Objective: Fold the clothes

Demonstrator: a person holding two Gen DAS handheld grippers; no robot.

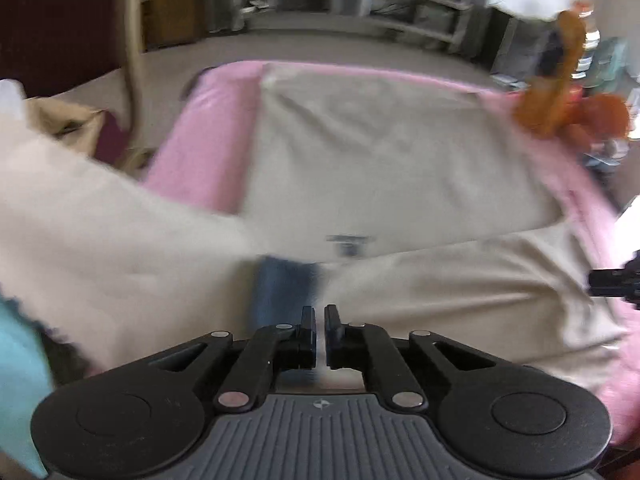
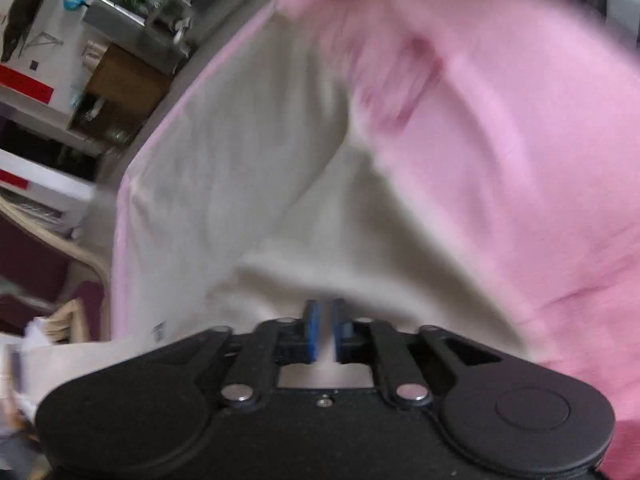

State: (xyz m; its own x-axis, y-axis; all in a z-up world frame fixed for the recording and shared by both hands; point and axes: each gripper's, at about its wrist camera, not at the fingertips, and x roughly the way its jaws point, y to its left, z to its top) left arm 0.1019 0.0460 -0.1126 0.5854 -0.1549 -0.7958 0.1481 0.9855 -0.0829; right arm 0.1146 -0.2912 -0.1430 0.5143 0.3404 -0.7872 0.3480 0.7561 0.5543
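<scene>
**Ann:** Left wrist view is showing the left gripper (image 1: 319,312), fingers nearly together, pinching the cream garment (image 1: 360,152) at its near edge, I think.

**Bo:** That garment is lying spread over the pink cover (image 1: 208,128). The right gripper (image 2: 325,308) is squeezing a cream fold, everything blurring.

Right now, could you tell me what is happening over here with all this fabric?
A person is folding a cream garment spread over a pink sheet, with a handheld gripper in each hand. The left gripper has its fingers nearly together just over the cloth near a blue patch; the right gripper is likewise almost shut at a fold of the garment. Both views are motion-blurred, so whether either pinches cloth is unclear. An orange soft toy sits at the sheet's far edge.
</scene>
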